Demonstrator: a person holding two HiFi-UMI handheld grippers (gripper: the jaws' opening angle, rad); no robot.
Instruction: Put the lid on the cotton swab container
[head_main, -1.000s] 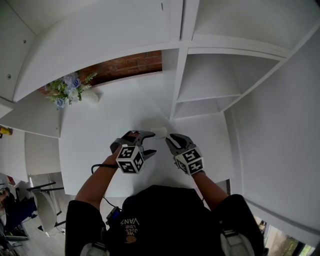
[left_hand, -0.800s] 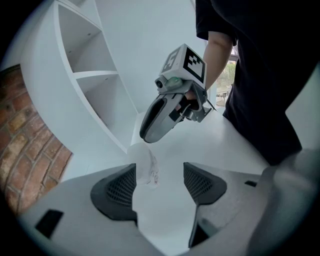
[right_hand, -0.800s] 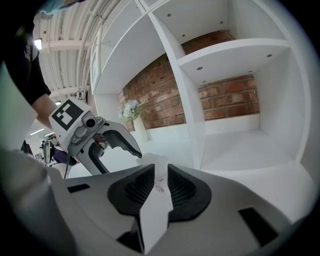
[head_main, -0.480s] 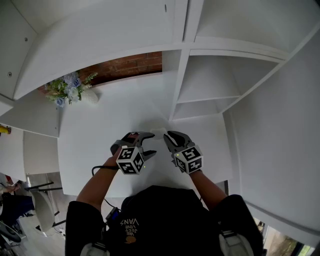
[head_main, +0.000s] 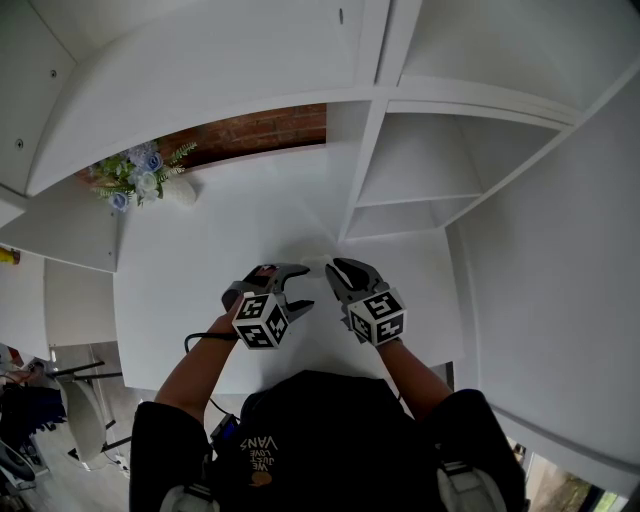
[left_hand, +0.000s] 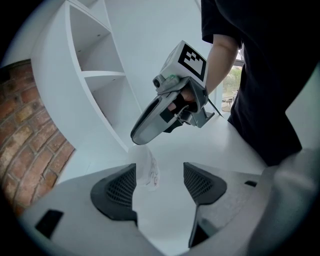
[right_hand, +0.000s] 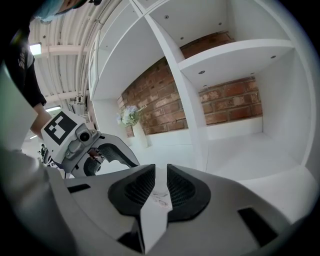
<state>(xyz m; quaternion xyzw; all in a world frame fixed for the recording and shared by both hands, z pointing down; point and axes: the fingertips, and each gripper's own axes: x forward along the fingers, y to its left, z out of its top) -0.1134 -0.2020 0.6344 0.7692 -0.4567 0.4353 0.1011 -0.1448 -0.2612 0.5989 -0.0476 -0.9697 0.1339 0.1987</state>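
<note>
Right gripper (right_hand: 160, 181) jaws just closing, pinching a thin clear printed piece (right_hand: 159, 195), lid or container unclear, left gripper (left_hand: 160, 186) jaws standing apart, piece's free end hanging between them near one pad, both hovering over white table (head_main: 200, 250)

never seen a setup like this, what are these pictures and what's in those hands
A person holds a gripping tool in each hand; the marker cubes belong to the tools. One picture looks down from a camera on the person's head; the other two come from cameras riding on each tool. On the white table stands a vase of flowers, and white shelves stand at its back right. The right tool pinches a thin clear plastic piece; its jaws have just been closing on it. The left tool is open, with that piece near one pad.
</note>
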